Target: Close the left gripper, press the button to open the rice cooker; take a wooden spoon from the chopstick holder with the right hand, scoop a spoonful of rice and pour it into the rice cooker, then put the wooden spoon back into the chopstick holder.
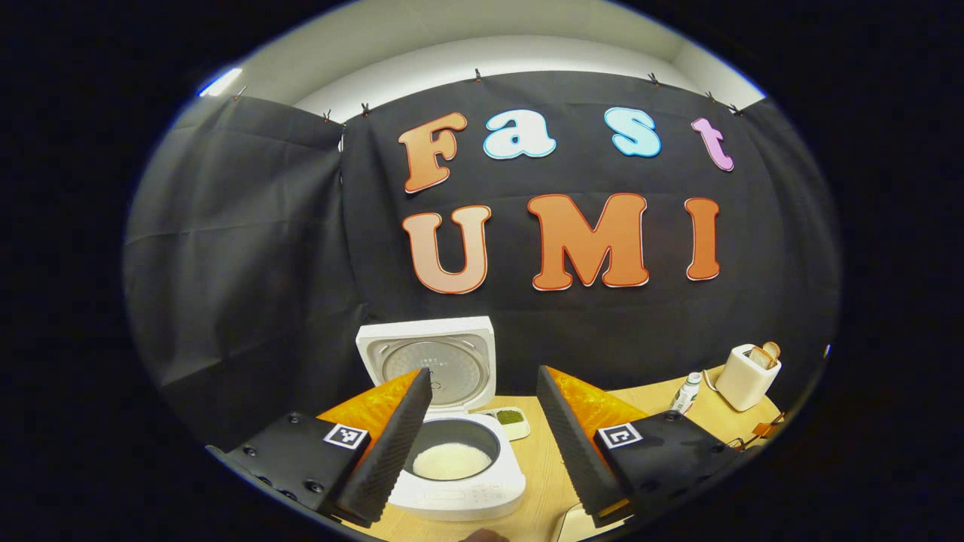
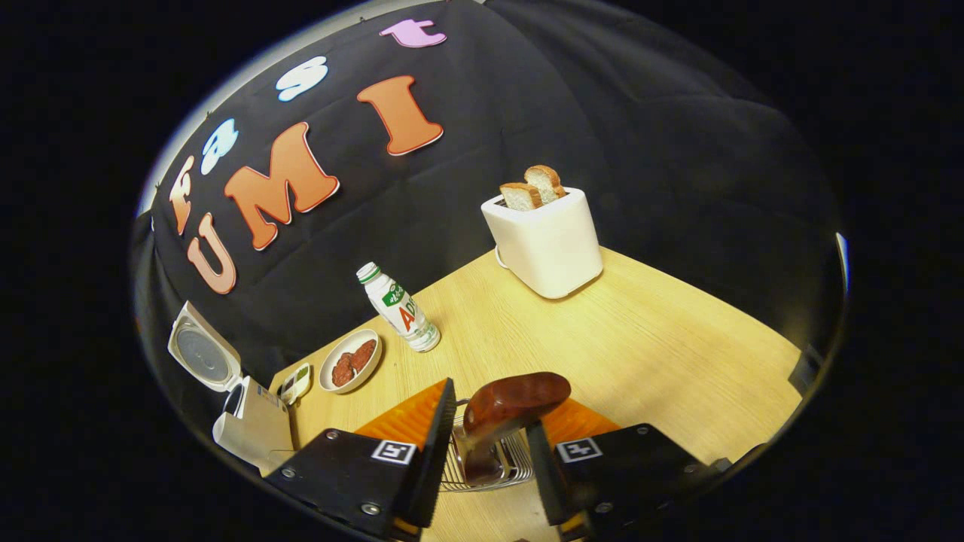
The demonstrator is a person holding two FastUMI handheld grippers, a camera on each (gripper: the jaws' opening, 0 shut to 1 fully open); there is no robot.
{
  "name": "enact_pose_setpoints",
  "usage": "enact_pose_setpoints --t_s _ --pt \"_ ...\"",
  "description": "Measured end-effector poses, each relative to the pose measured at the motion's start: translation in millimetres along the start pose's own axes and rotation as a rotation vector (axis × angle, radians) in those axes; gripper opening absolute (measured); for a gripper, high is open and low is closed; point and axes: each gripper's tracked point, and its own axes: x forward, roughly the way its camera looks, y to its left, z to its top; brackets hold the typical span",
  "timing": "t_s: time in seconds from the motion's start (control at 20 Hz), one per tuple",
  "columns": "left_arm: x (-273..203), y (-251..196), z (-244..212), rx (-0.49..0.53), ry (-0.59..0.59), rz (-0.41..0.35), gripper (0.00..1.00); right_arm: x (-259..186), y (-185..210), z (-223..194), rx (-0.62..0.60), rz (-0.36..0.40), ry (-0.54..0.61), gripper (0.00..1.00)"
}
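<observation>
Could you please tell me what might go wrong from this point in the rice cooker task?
1. The wooden spoon stands in the wire chopstick holder between the right gripper fingers; pulling back at an angle could snag it and tip the holder.
2. The rice cooker is open, lid up; the left gripper, open just before it, could knock the lid.

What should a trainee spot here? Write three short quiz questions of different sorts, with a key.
1. True or false: the rice cooker has its lid shut.
2. What sticks out of the toaster? A bread; B chopsticks; C a fork.
3. Fill in: the wooden spoon stands in the wire ___.
Key: 1 false; 2 A; 3 holder.
</observation>
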Motion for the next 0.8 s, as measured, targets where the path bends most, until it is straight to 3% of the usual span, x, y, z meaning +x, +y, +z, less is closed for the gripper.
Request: enact_pose_setpoints --t_s 0.05,0.15,0.3,0.45,0.8 --pt "-1.8 -4.8 4.4 0.008 -0.003 -0.007 0.95 2.1 2.4 1.7 0.011 0.012 -0.025 0.41" --pt "-1.4 -18.5 10.5 0.038 -0.012 -0.03 0.95 4.1 2.8 2.1 0.035 0.019 -0.05 0.27" --pt "-0.2 -35.0 16.4 0.062 -0.02 -0.066 0.96 12.1 8.0 2.0 0.067 0.037 -0.036 0.22" --pt "2.2 -47.0 11.4 0.05 -0.015 -0.095 0.99 25.3 7.5 -0.1 0.066 -0.001 0.01 0.21" --pt "6.3 -28.4 -3.9 -0.02 -0.001 -0.1 0.99 -1.0 24.9 24.8 -0.017 -0.046 -0.037 0.17"
